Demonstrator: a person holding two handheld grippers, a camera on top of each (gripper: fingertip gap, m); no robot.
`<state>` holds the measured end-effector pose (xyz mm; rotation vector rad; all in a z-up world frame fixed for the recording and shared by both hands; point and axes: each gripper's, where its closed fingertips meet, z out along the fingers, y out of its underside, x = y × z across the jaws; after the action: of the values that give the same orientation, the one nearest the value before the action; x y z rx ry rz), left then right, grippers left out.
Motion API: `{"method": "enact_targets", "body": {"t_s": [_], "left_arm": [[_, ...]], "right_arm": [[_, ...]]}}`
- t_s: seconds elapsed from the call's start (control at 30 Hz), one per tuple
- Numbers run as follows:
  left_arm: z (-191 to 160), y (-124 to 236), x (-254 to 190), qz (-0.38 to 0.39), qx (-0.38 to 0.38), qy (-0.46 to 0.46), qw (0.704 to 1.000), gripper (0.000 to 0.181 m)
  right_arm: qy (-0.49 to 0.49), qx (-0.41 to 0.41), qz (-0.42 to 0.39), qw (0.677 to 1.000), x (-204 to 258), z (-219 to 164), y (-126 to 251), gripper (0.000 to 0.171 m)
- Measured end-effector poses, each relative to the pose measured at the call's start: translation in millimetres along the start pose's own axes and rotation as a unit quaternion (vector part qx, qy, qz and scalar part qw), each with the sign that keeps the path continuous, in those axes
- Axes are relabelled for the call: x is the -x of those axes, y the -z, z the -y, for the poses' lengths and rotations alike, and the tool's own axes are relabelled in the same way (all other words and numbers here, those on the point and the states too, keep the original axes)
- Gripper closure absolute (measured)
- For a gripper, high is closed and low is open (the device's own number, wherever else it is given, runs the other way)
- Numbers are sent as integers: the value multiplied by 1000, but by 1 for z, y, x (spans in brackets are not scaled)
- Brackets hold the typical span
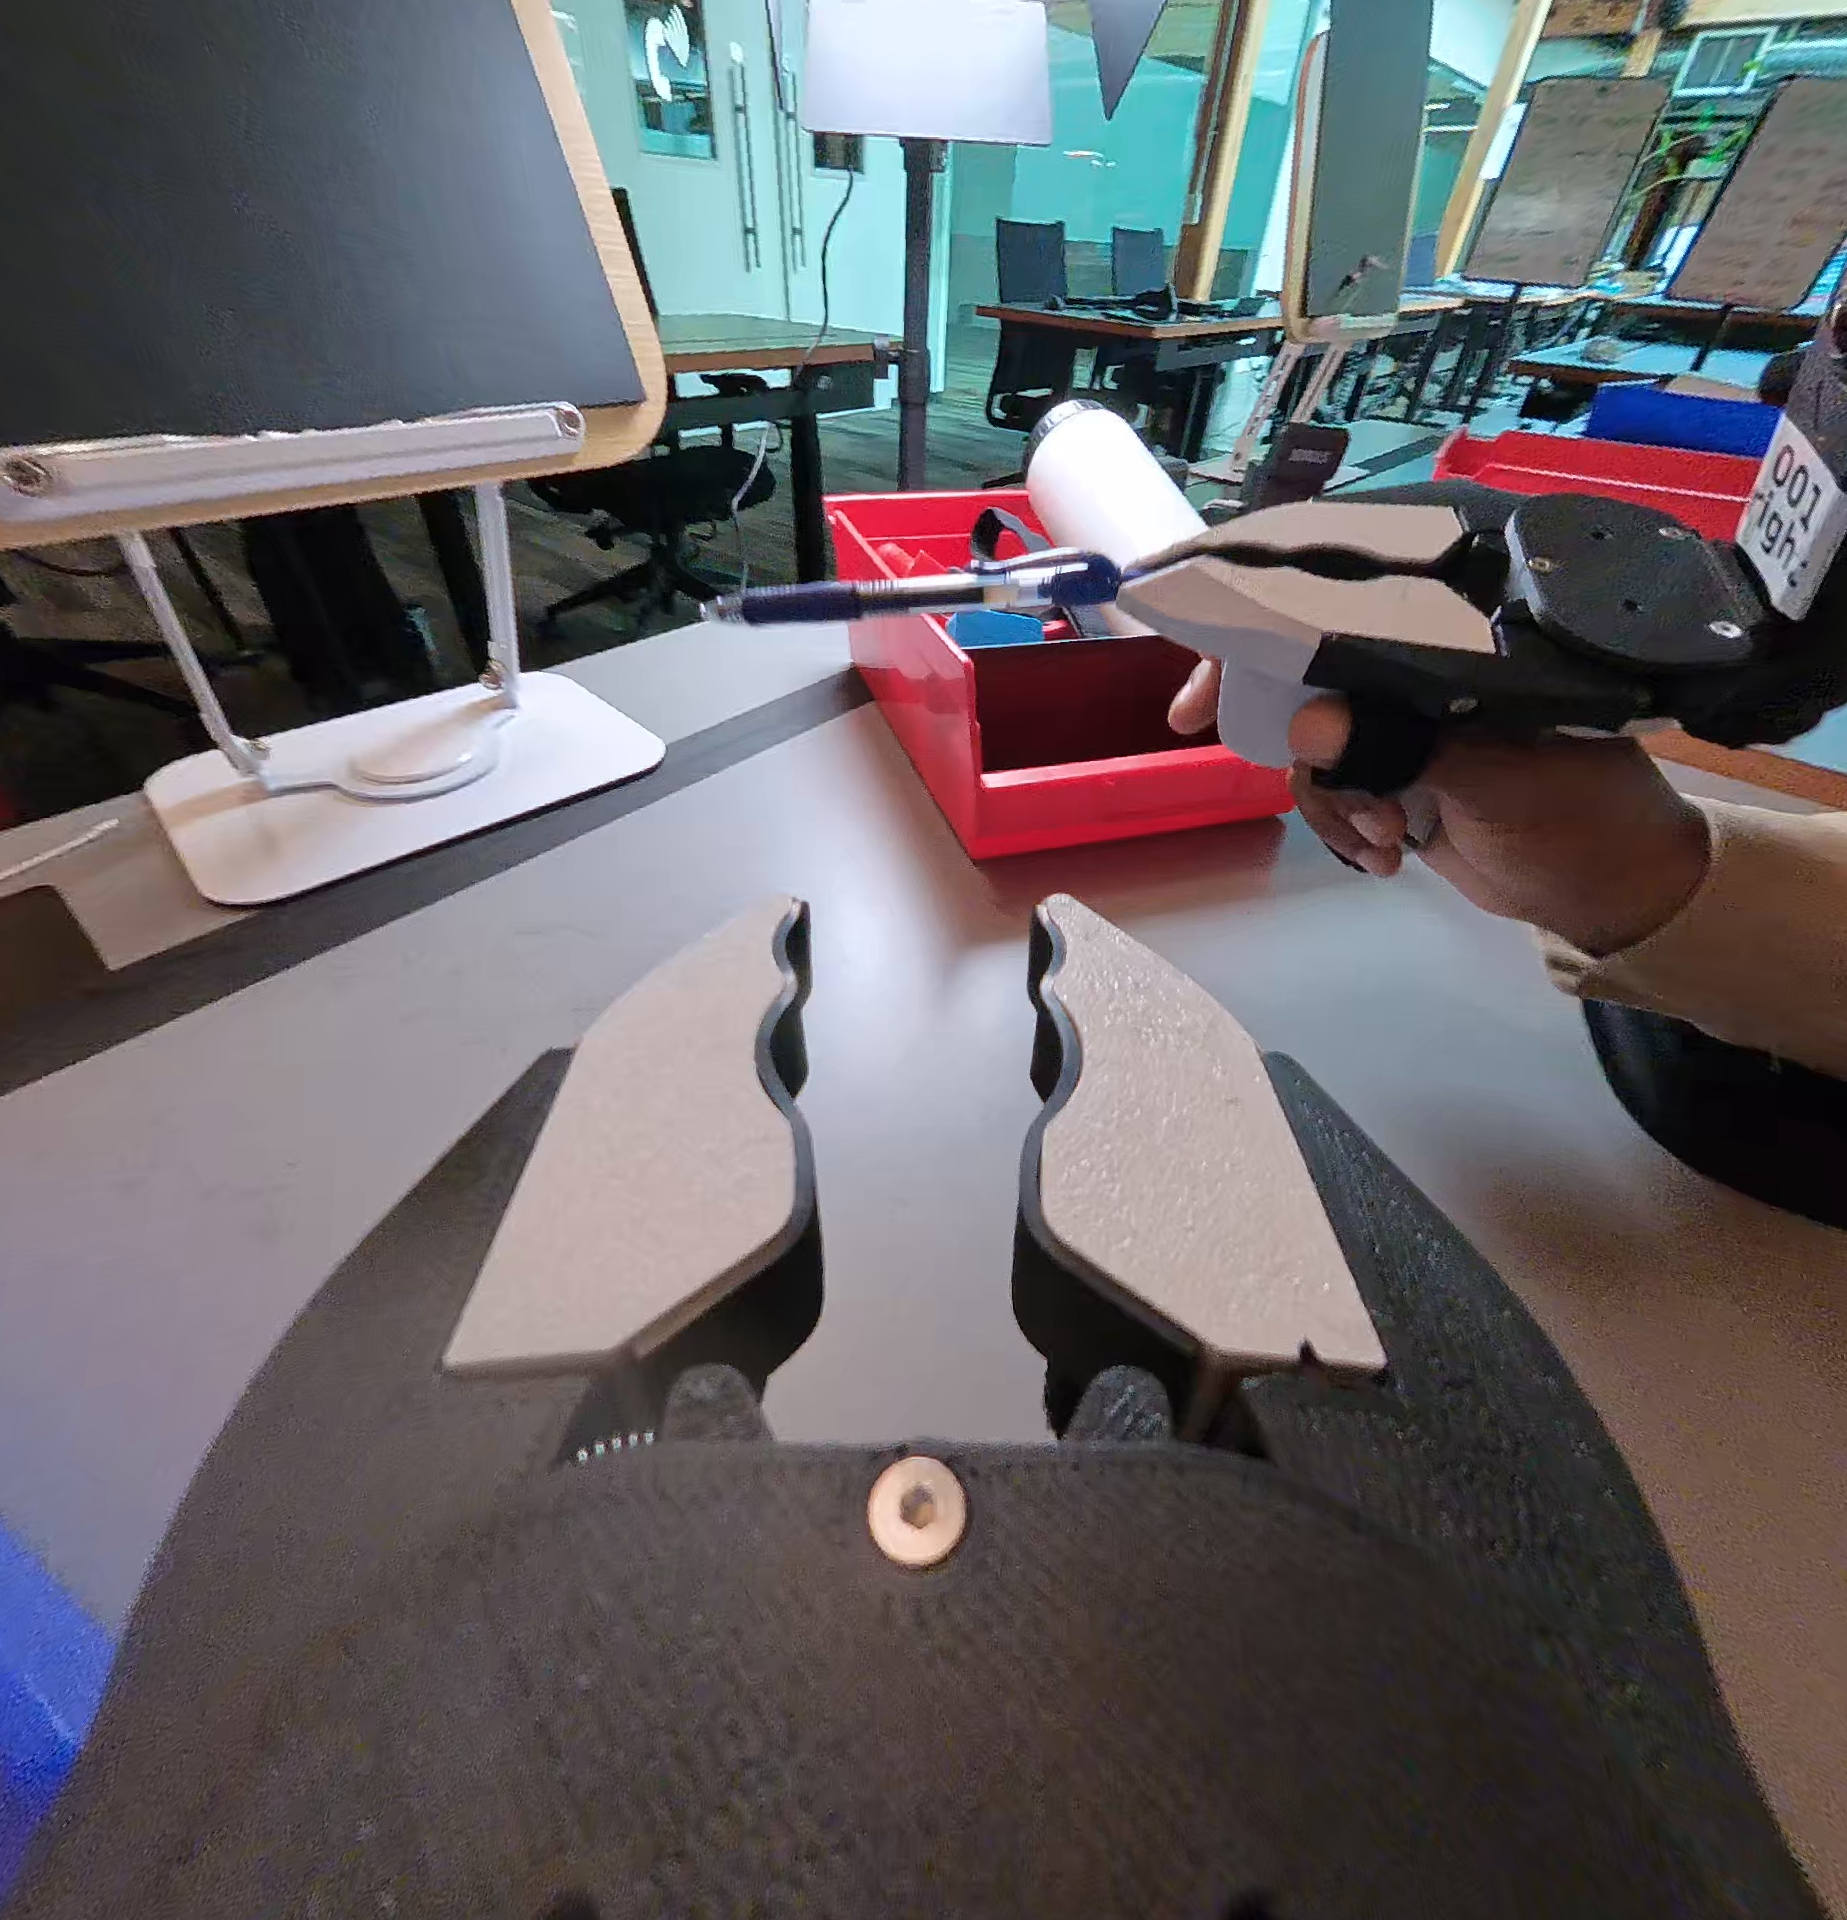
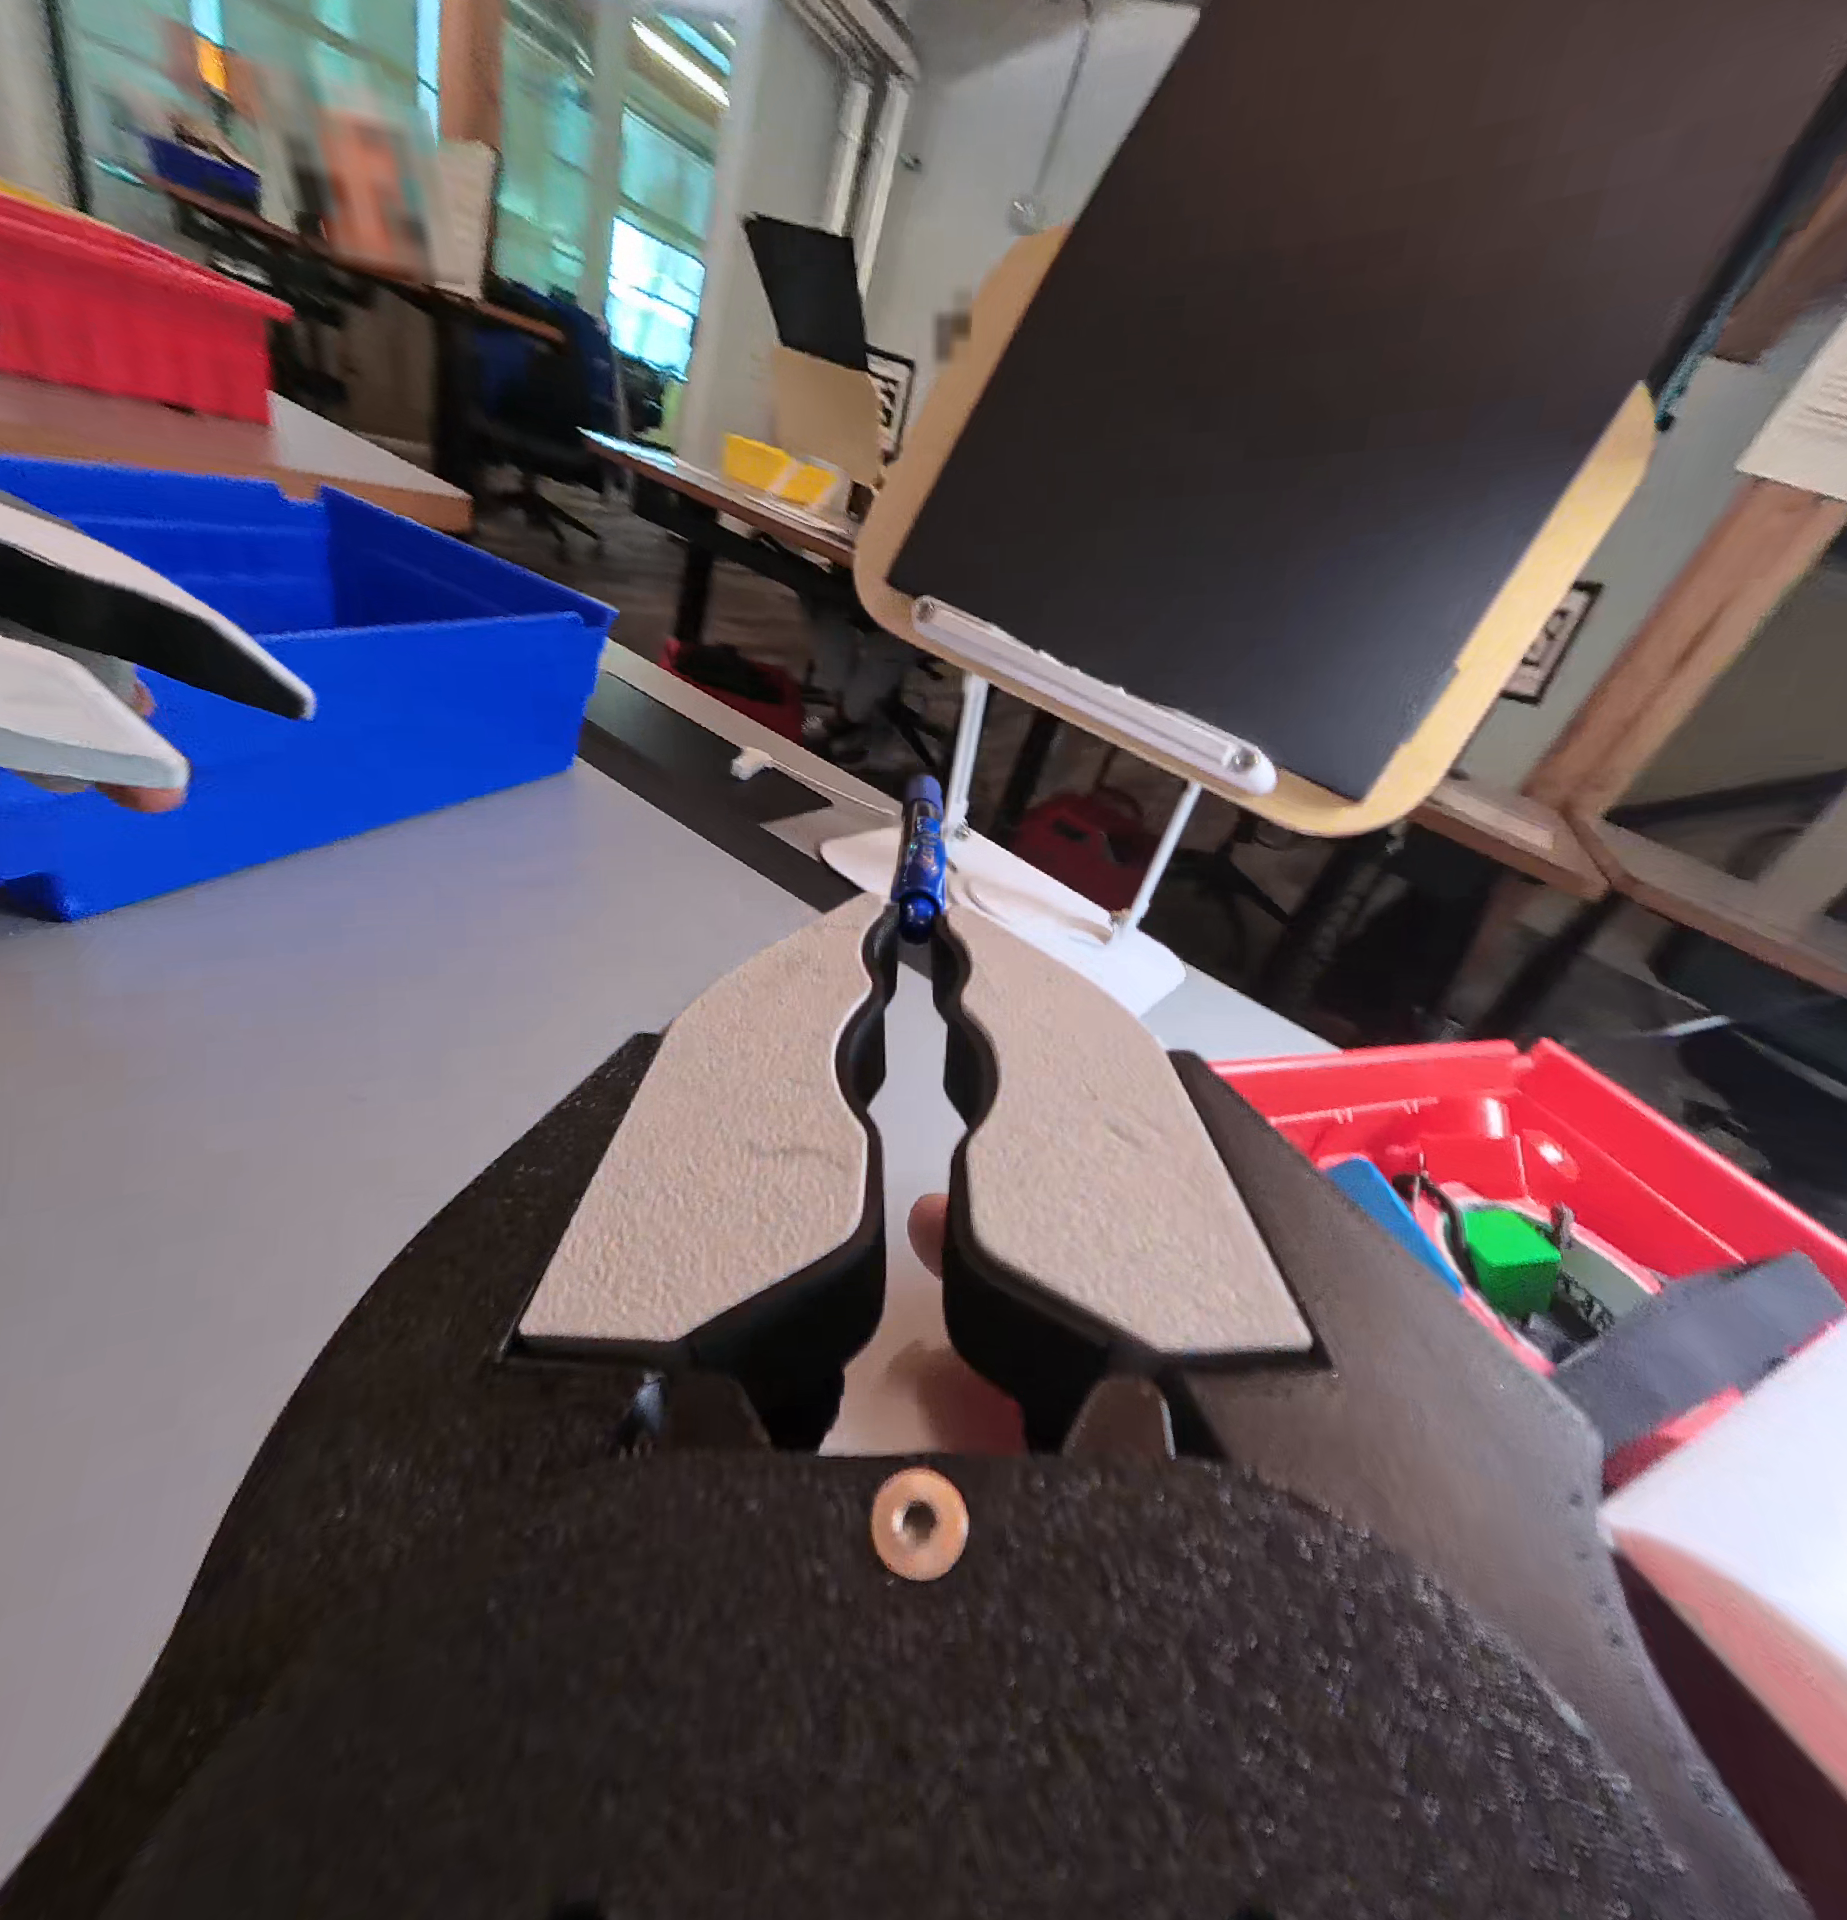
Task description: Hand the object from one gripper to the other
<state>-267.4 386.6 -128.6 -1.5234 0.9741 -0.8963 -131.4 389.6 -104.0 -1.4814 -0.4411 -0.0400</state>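
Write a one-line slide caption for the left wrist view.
Left gripper open above the grey table while the right gripper holds out a blue pen over the red bin.

Bright even daylight; fisheye bending at edges; right view's background motion-blurred

Left gripper [image 1: 914, 961]: two pale grey, grainy-surfaced fingers [image 1: 670, 1132] with wavy black inner edges, seated in a black textured body; a single brass-coloured screw [image 1: 916, 1509] sits on the near midline. Right gripper [image 2: 911, 925]: the same build, with a matching screw [image 2: 919, 1524]. Seen from the left wrist view, its black housing carries round plates with small screws, a white trigger-like part [image 1: 1262, 696] underneath, and a white label [image 1: 1797, 509] at the far right. The person's hand [image 1: 1501, 821] emerges from a beige sleeve [image 1: 1771, 935].
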Motion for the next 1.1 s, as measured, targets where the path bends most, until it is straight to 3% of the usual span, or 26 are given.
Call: {"method": "enact_targets", "body": {"t_s": [0.13, 0.27, 0.4, 0.53, 0.7, 0.8, 0.87, 0.93, 1.1], "left_arm": [[-2, -1, 0, 11, 2, -11, 1000, 142], [-2, 0, 3, 7, 2, -18, 1000, 143], [8, 6, -7, -43, 0, -103, 994, 147], [-6, 13, -34, -134, 61, -179, 973, 149], [-50, 27, -87, -304, 165, -147, 927, 145], [-60, 33, -103, -349, 180, -151, 907, 167], [-46, 27, -102, -329, 146, -132, 924, 169], [-25, 23, -97, -320, 102, -68, 939, 171], [-15, 19, -92, -320, 70, -2, 945, 171]], "right_arm": [[-11, 20, -14, 1000, 16, -7, -6, 166], [-51, 12, 31, 998, 28, 2, -5, 166], [-132, 14, 238, 962, 61, 20, 10, 166], [-116, 107, 415, 896, 97, 5, 45, 166], [-110, 106, 515, 844, 139, 13, 69, 166], [-124, 88, 533, 832, 150, 24, 74, 166], [-148, 42, 506, 849, 143, 38, 66, 166], [-202, -19, 456, 866, 125, 55, 54, 146], [-242, -20, 447, 861, 126, 51, 46, 134]]}}
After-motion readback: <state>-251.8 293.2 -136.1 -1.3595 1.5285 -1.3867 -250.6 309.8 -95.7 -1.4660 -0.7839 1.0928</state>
